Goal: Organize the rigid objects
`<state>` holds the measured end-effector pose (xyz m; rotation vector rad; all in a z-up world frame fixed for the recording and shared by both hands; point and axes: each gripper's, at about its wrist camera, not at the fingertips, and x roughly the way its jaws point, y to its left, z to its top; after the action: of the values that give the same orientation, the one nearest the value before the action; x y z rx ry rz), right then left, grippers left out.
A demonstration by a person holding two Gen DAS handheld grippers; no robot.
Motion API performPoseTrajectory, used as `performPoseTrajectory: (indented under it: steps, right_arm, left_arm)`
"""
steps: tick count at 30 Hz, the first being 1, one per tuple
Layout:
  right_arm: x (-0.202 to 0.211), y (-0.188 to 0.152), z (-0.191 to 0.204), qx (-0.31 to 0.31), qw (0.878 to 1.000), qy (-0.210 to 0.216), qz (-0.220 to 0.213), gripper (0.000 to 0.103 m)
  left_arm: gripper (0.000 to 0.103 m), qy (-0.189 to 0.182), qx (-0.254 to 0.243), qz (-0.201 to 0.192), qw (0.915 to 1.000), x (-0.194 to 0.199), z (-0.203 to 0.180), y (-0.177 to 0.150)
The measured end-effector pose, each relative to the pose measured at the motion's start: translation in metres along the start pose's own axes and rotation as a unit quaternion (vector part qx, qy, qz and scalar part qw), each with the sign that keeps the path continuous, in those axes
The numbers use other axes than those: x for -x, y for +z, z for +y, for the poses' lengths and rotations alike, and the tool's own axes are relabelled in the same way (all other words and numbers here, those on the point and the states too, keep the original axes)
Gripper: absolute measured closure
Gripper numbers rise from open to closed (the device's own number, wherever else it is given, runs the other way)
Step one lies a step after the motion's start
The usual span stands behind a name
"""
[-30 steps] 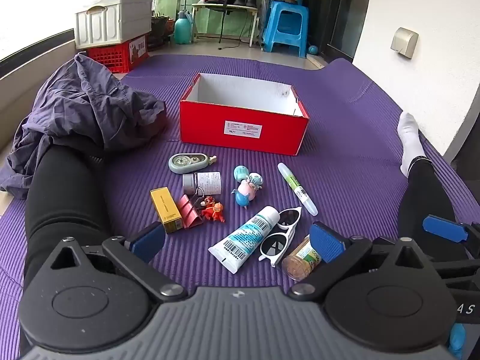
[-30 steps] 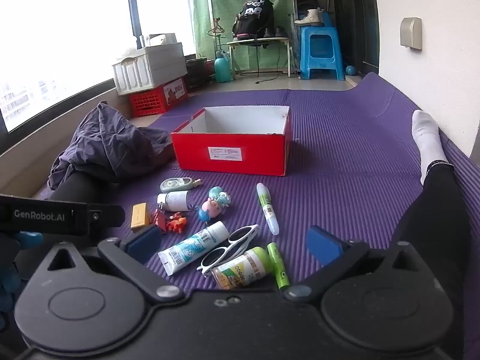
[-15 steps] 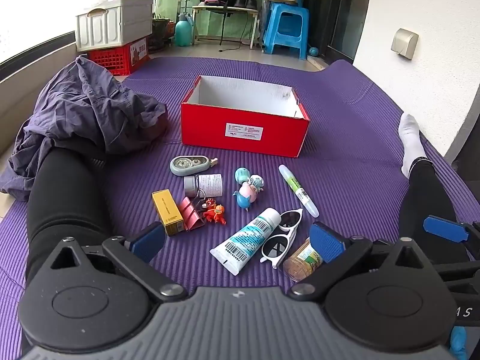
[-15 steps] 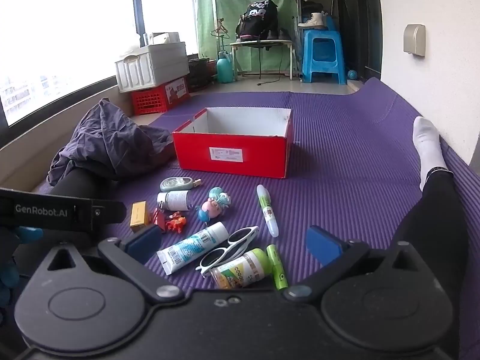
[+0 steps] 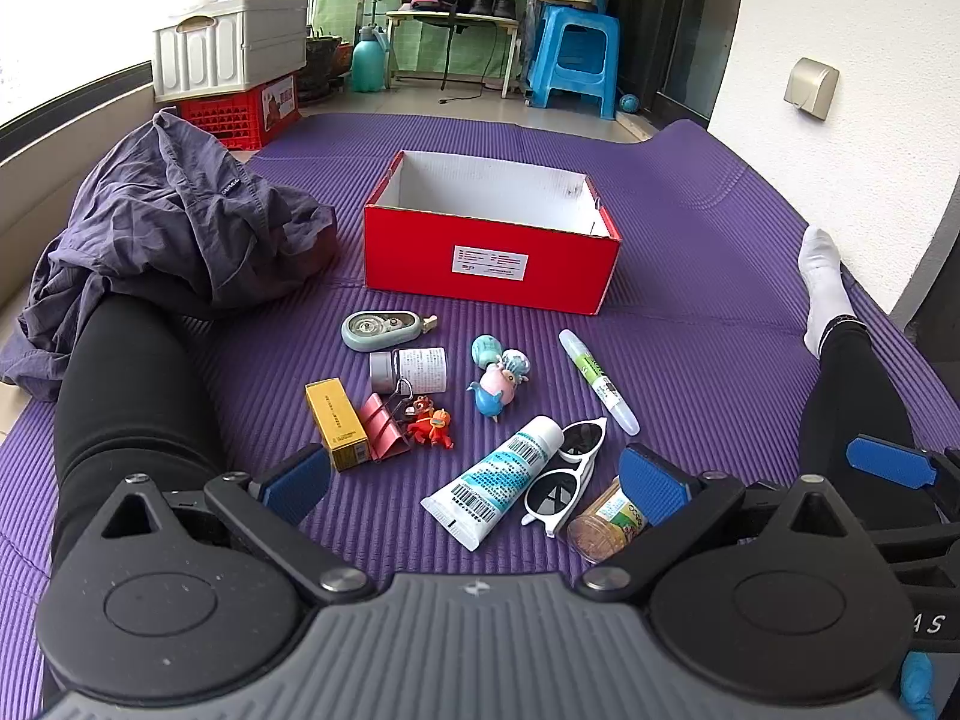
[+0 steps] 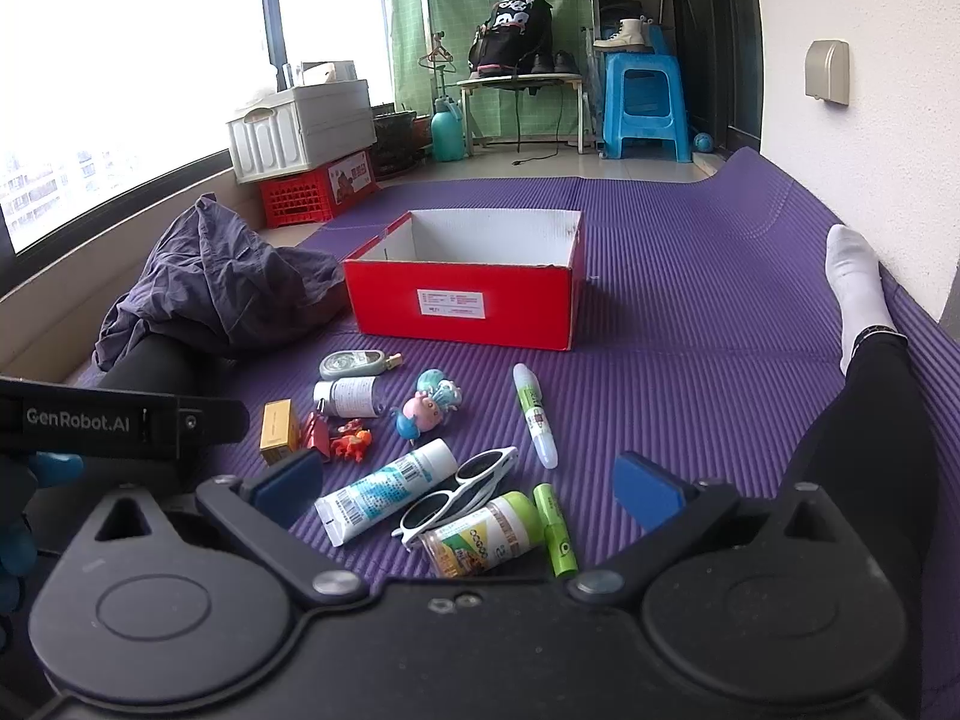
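Note:
An open red box with a white inside stands on the purple mat. In front of it lie small items: a tape dispenser, a small bottle, a yellow box, pink clips, orange figurines, a pig toy, a glue pen, a white tube, white sunglasses, a jar and a green battery. My left gripper and right gripper hover open over the nearest items, holding nothing.
A crumpled purple-grey garment lies left of the box. A person's black-clad legs flank the items, a white sock at right. Crates, a blue stool and a low table stand beyond the mat.
Both grippers have risen slightly; the scene sits a little lower in each view. No object has moved and both stay open.

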<state>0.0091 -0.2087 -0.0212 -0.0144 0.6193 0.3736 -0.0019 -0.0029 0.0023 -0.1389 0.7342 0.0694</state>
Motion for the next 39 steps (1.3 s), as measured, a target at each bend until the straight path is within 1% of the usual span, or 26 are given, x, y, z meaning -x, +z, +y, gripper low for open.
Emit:
performPoseTrajectory:
  steps: [22,39]
  right_arm:
    - [-0.0002,0.0003,0.0012,0.004,1.000,0.002,-0.001,0.000]
    - [-0.0009,0.0022,0.0037,0.014,1.000,0.012,-0.002,0.000]
  left_arm:
    - [0.000,0.004,-0.001,-0.007,1.0000,0.0006,0.0053,0.0029]
    - [0.000,0.038,-0.016,-0.028,0.9988,0.0044,0.0033,0.0064]
